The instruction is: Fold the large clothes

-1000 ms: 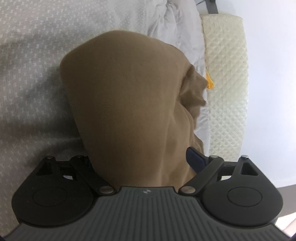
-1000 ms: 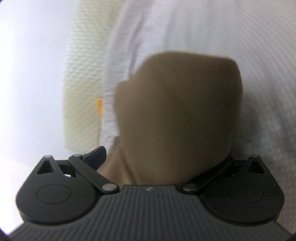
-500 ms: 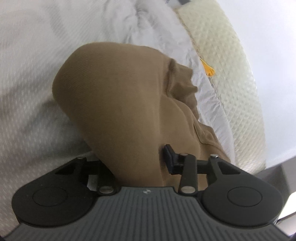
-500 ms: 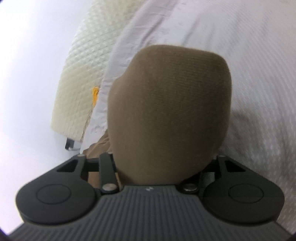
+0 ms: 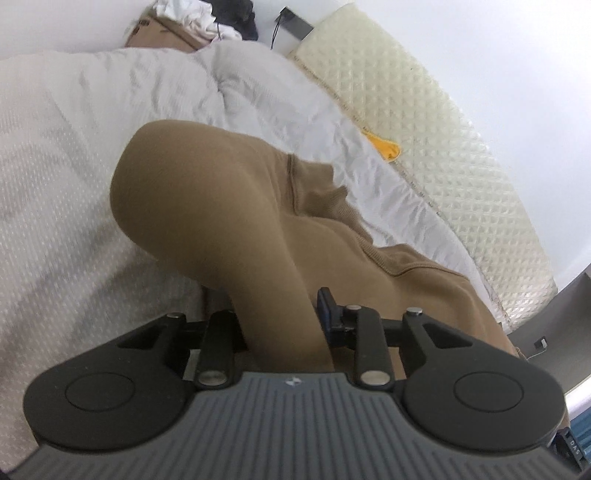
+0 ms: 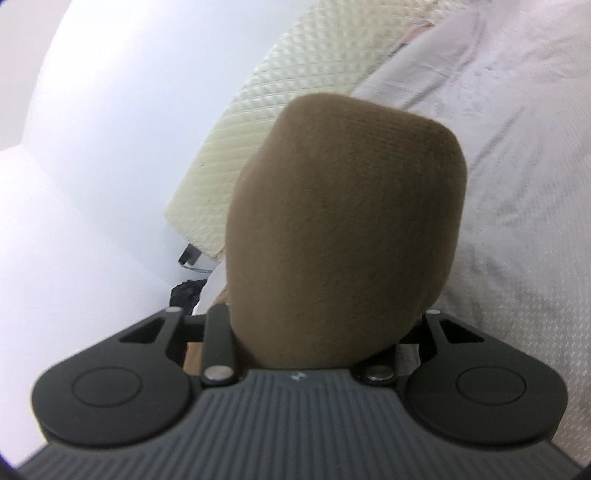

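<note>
A large tan-brown knit garment (image 5: 207, 206) lies over a white bed and is held up by both grippers. My left gripper (image 5: 282, 317) is shut on a fold of it; the cloth bulges up out of the jaws and hides the fingertips, and a ribbed hem trails right. In the right wrist view the same garment (image 6: 343, 221) fills the middle. My right gripper (image 6: 317, 328) is shut on it, its fingertips covered by the cloth.
A white textured bedspread (image 5: 55, 177) covers the bed. A cream quilted mattress (image 5: 443, 122) leans against the white wall, with a small orange tag (image 5: 388, 147) at its edge. A cardboard box with clothes (image 5: 177, 26) stands at the far end.
Both grippers closed from open onto the tan garment and lifted and tilted it. More of the far end of the bed and the mattress shows now.
</note>
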### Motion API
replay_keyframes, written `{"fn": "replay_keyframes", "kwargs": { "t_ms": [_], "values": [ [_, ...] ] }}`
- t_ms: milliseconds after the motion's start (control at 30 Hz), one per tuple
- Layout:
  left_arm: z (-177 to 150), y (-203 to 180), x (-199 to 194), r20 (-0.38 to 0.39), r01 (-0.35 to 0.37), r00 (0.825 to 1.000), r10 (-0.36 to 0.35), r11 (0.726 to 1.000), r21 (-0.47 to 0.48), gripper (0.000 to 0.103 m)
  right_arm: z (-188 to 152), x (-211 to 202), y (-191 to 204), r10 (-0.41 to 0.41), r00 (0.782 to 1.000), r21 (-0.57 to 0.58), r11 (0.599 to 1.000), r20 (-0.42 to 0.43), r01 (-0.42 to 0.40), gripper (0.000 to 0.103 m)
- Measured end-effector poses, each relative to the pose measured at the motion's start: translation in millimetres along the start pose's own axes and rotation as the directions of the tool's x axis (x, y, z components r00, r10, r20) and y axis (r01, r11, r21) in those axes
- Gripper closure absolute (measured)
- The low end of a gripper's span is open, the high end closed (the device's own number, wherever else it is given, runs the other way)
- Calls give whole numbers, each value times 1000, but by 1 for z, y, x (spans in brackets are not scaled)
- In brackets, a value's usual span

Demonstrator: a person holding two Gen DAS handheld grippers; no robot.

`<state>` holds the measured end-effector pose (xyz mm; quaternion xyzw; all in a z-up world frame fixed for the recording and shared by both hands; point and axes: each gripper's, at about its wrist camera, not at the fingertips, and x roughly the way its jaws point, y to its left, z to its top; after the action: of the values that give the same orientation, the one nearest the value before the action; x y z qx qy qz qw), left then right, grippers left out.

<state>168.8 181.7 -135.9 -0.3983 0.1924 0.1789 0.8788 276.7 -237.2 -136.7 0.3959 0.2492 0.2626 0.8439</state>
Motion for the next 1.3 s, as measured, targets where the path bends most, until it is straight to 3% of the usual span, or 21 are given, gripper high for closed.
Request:
{"fn": "replay_keyframes", "kwargs": {
  "t_ms": [233, 433, 567, 667, 733, 800, 1033, 1100, 1300],
  "values": [
    [5, -4, -18, 25, 52, 998, -53, 998, 22, 74, 15, -16, 27, 56, 998, -95, 994, 0, -56, 60],
    [-1, -16, -41, 17, 109, 994, -110, 992, 62, 74, 28, -36, 29, 91, 995, -102, 991, 33, -87, 60],
    [-9, -14, -37, -45, 90, 995, -89, 996, 14, 73, 26, -35, 10, 35, 999, -57, 998, 31, -33, 60],
    [-10, 1, -21, -123, 50, 990, -63, 993, -108, 67, 18, -30, -9, -45, 999, -8, 999, -6, 45, 60],
    [-11, 20, -14, -169, 59, 980, -101, 969, -241, 51, 13, -26, -18, -79, 997, 18, 997, -17, 79, 60],
    [-14, 36, -9, -175, 93, 971, -165, 929, -358, 25, 11, -27, -24, -80, 997, 47, 996, -13, 81, 60],
    [-24, 75, 6, -182, 39, 968, -175, 816, -577, 23, -1, -34, -22, -132, 991, 76, 988, -16, 132, 60],
    [-23, 74, 9, -188, 35, 967, -171, 822, -569, 23, -2, -33, -27, -153, 988, 93, 984, -26, 155, 60],
    [-23, 57, 14, -187, -20, 980, -72, 893, -449, 29, -6, -29, -31, -197, 980, 121, 972, -36, 200, 60]
  ]
}}
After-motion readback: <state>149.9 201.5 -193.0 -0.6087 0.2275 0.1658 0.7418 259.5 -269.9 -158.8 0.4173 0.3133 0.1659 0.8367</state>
